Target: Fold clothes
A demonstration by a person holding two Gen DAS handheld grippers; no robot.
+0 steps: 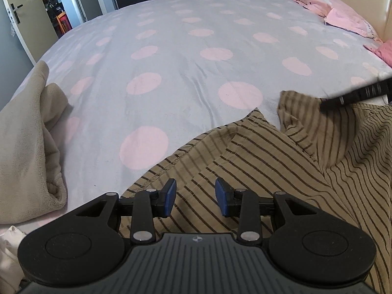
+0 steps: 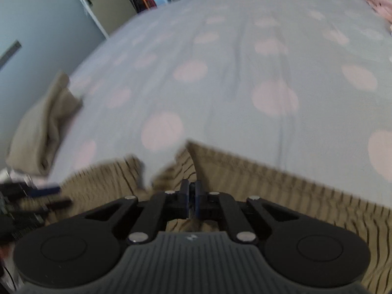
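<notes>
Striped garment (image 1: 269, 161): tan with dark stripes, spread rumpled on the near part of the bed (image 1: 196, 61), one corner raised.
Right gripper (image 2: 192, 197): pressed together, pinching a fold of the striped cloth; its view is blurred.
Left gripper (image 1: 195, 197): spread, low over the garment's near edge, holding nothing.
Beige fleece item (image 1: 29, 132): bunched at the bed's left edge, well apart.
Handling, as a judgement: you keep the right pinch firm and carry the raised part level across; you close the left on the hem so the layer beneath does not drag, then align edges before letting go.
</notes>
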